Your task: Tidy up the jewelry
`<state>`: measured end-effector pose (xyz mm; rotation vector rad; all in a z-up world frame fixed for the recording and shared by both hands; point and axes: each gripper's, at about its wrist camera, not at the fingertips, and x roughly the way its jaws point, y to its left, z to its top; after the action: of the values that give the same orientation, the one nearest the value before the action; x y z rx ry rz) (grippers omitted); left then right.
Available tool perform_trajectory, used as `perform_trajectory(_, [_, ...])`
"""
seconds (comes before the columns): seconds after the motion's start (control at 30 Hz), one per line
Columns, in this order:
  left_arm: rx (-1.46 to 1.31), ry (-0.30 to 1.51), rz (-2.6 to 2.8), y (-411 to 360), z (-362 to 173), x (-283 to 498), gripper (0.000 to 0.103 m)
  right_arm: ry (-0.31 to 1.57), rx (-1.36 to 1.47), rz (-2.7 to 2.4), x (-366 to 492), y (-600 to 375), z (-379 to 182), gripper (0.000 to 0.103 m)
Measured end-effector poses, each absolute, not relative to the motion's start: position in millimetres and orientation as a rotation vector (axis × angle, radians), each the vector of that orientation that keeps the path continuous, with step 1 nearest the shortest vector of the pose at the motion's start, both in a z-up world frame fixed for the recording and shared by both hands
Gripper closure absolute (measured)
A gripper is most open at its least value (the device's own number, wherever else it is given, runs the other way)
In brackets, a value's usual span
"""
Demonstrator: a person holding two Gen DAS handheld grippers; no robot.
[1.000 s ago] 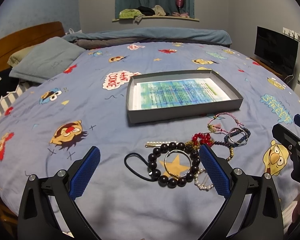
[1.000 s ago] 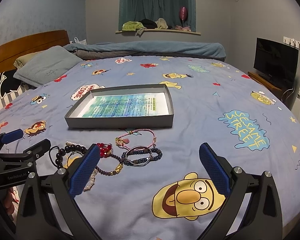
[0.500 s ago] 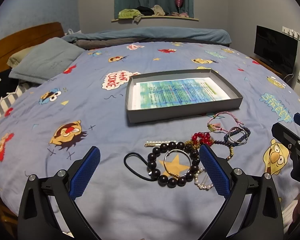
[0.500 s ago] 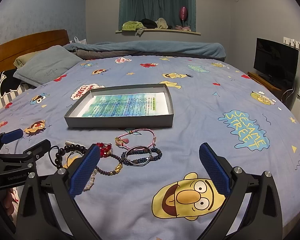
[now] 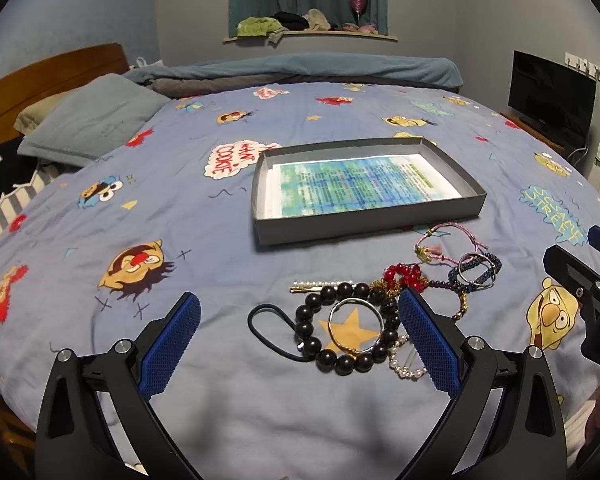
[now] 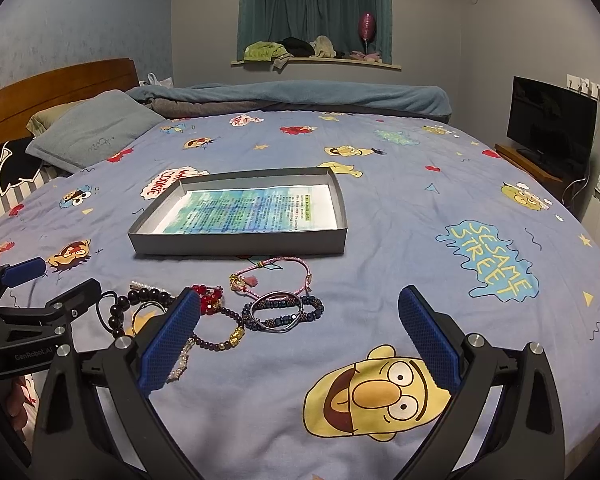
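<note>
A pile of jewelry lies on the blue cartoon bedspread: a big black bead bracelet (image 5: 342, 354) with a silver bangle (image 5: 355, 328) inside it, a black hair tie (image 5: 266, 330), a pearl clip (image 5: 320, 285), red beads (image 5: 404, 274), a pink cord bracelet (image 5: 450, 238) and dark blue bracelets (image 6: 282, 310). A shallow grey box (image 5: 364, 224) with printed paper inside stands just beyond. My left gripper (image 5: 298, 338) is open, low over the black bracelet. My right gripper (image 6: 298, 336) is open and empty, right of the pile.
A grey pillow (image 5: 92, 120) and wooden headboard (image 5: 48, 76) are at the left. A folded blue blanket (image 5: 300, 66) lies at the far end. A TV (image 6: 550, 120) stands on the right. The bedspread (image 6: 440, 208) extends right of the box.
Almost nothing has moved. The left wrist view has shifted very slightly; both grippers stay open and the jewelry lies as before.
</note>
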<state>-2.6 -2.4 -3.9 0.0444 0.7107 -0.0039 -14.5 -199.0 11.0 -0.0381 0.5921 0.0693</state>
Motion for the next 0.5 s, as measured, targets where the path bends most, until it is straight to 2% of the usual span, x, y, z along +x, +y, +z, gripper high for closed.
perform_trajectory(0.5, [0.062,0.689,-0.02,-13.1,30.3,3.4,0.005,0.64,-0.042,0.074,2.4,-201.9,26.3,0.005])
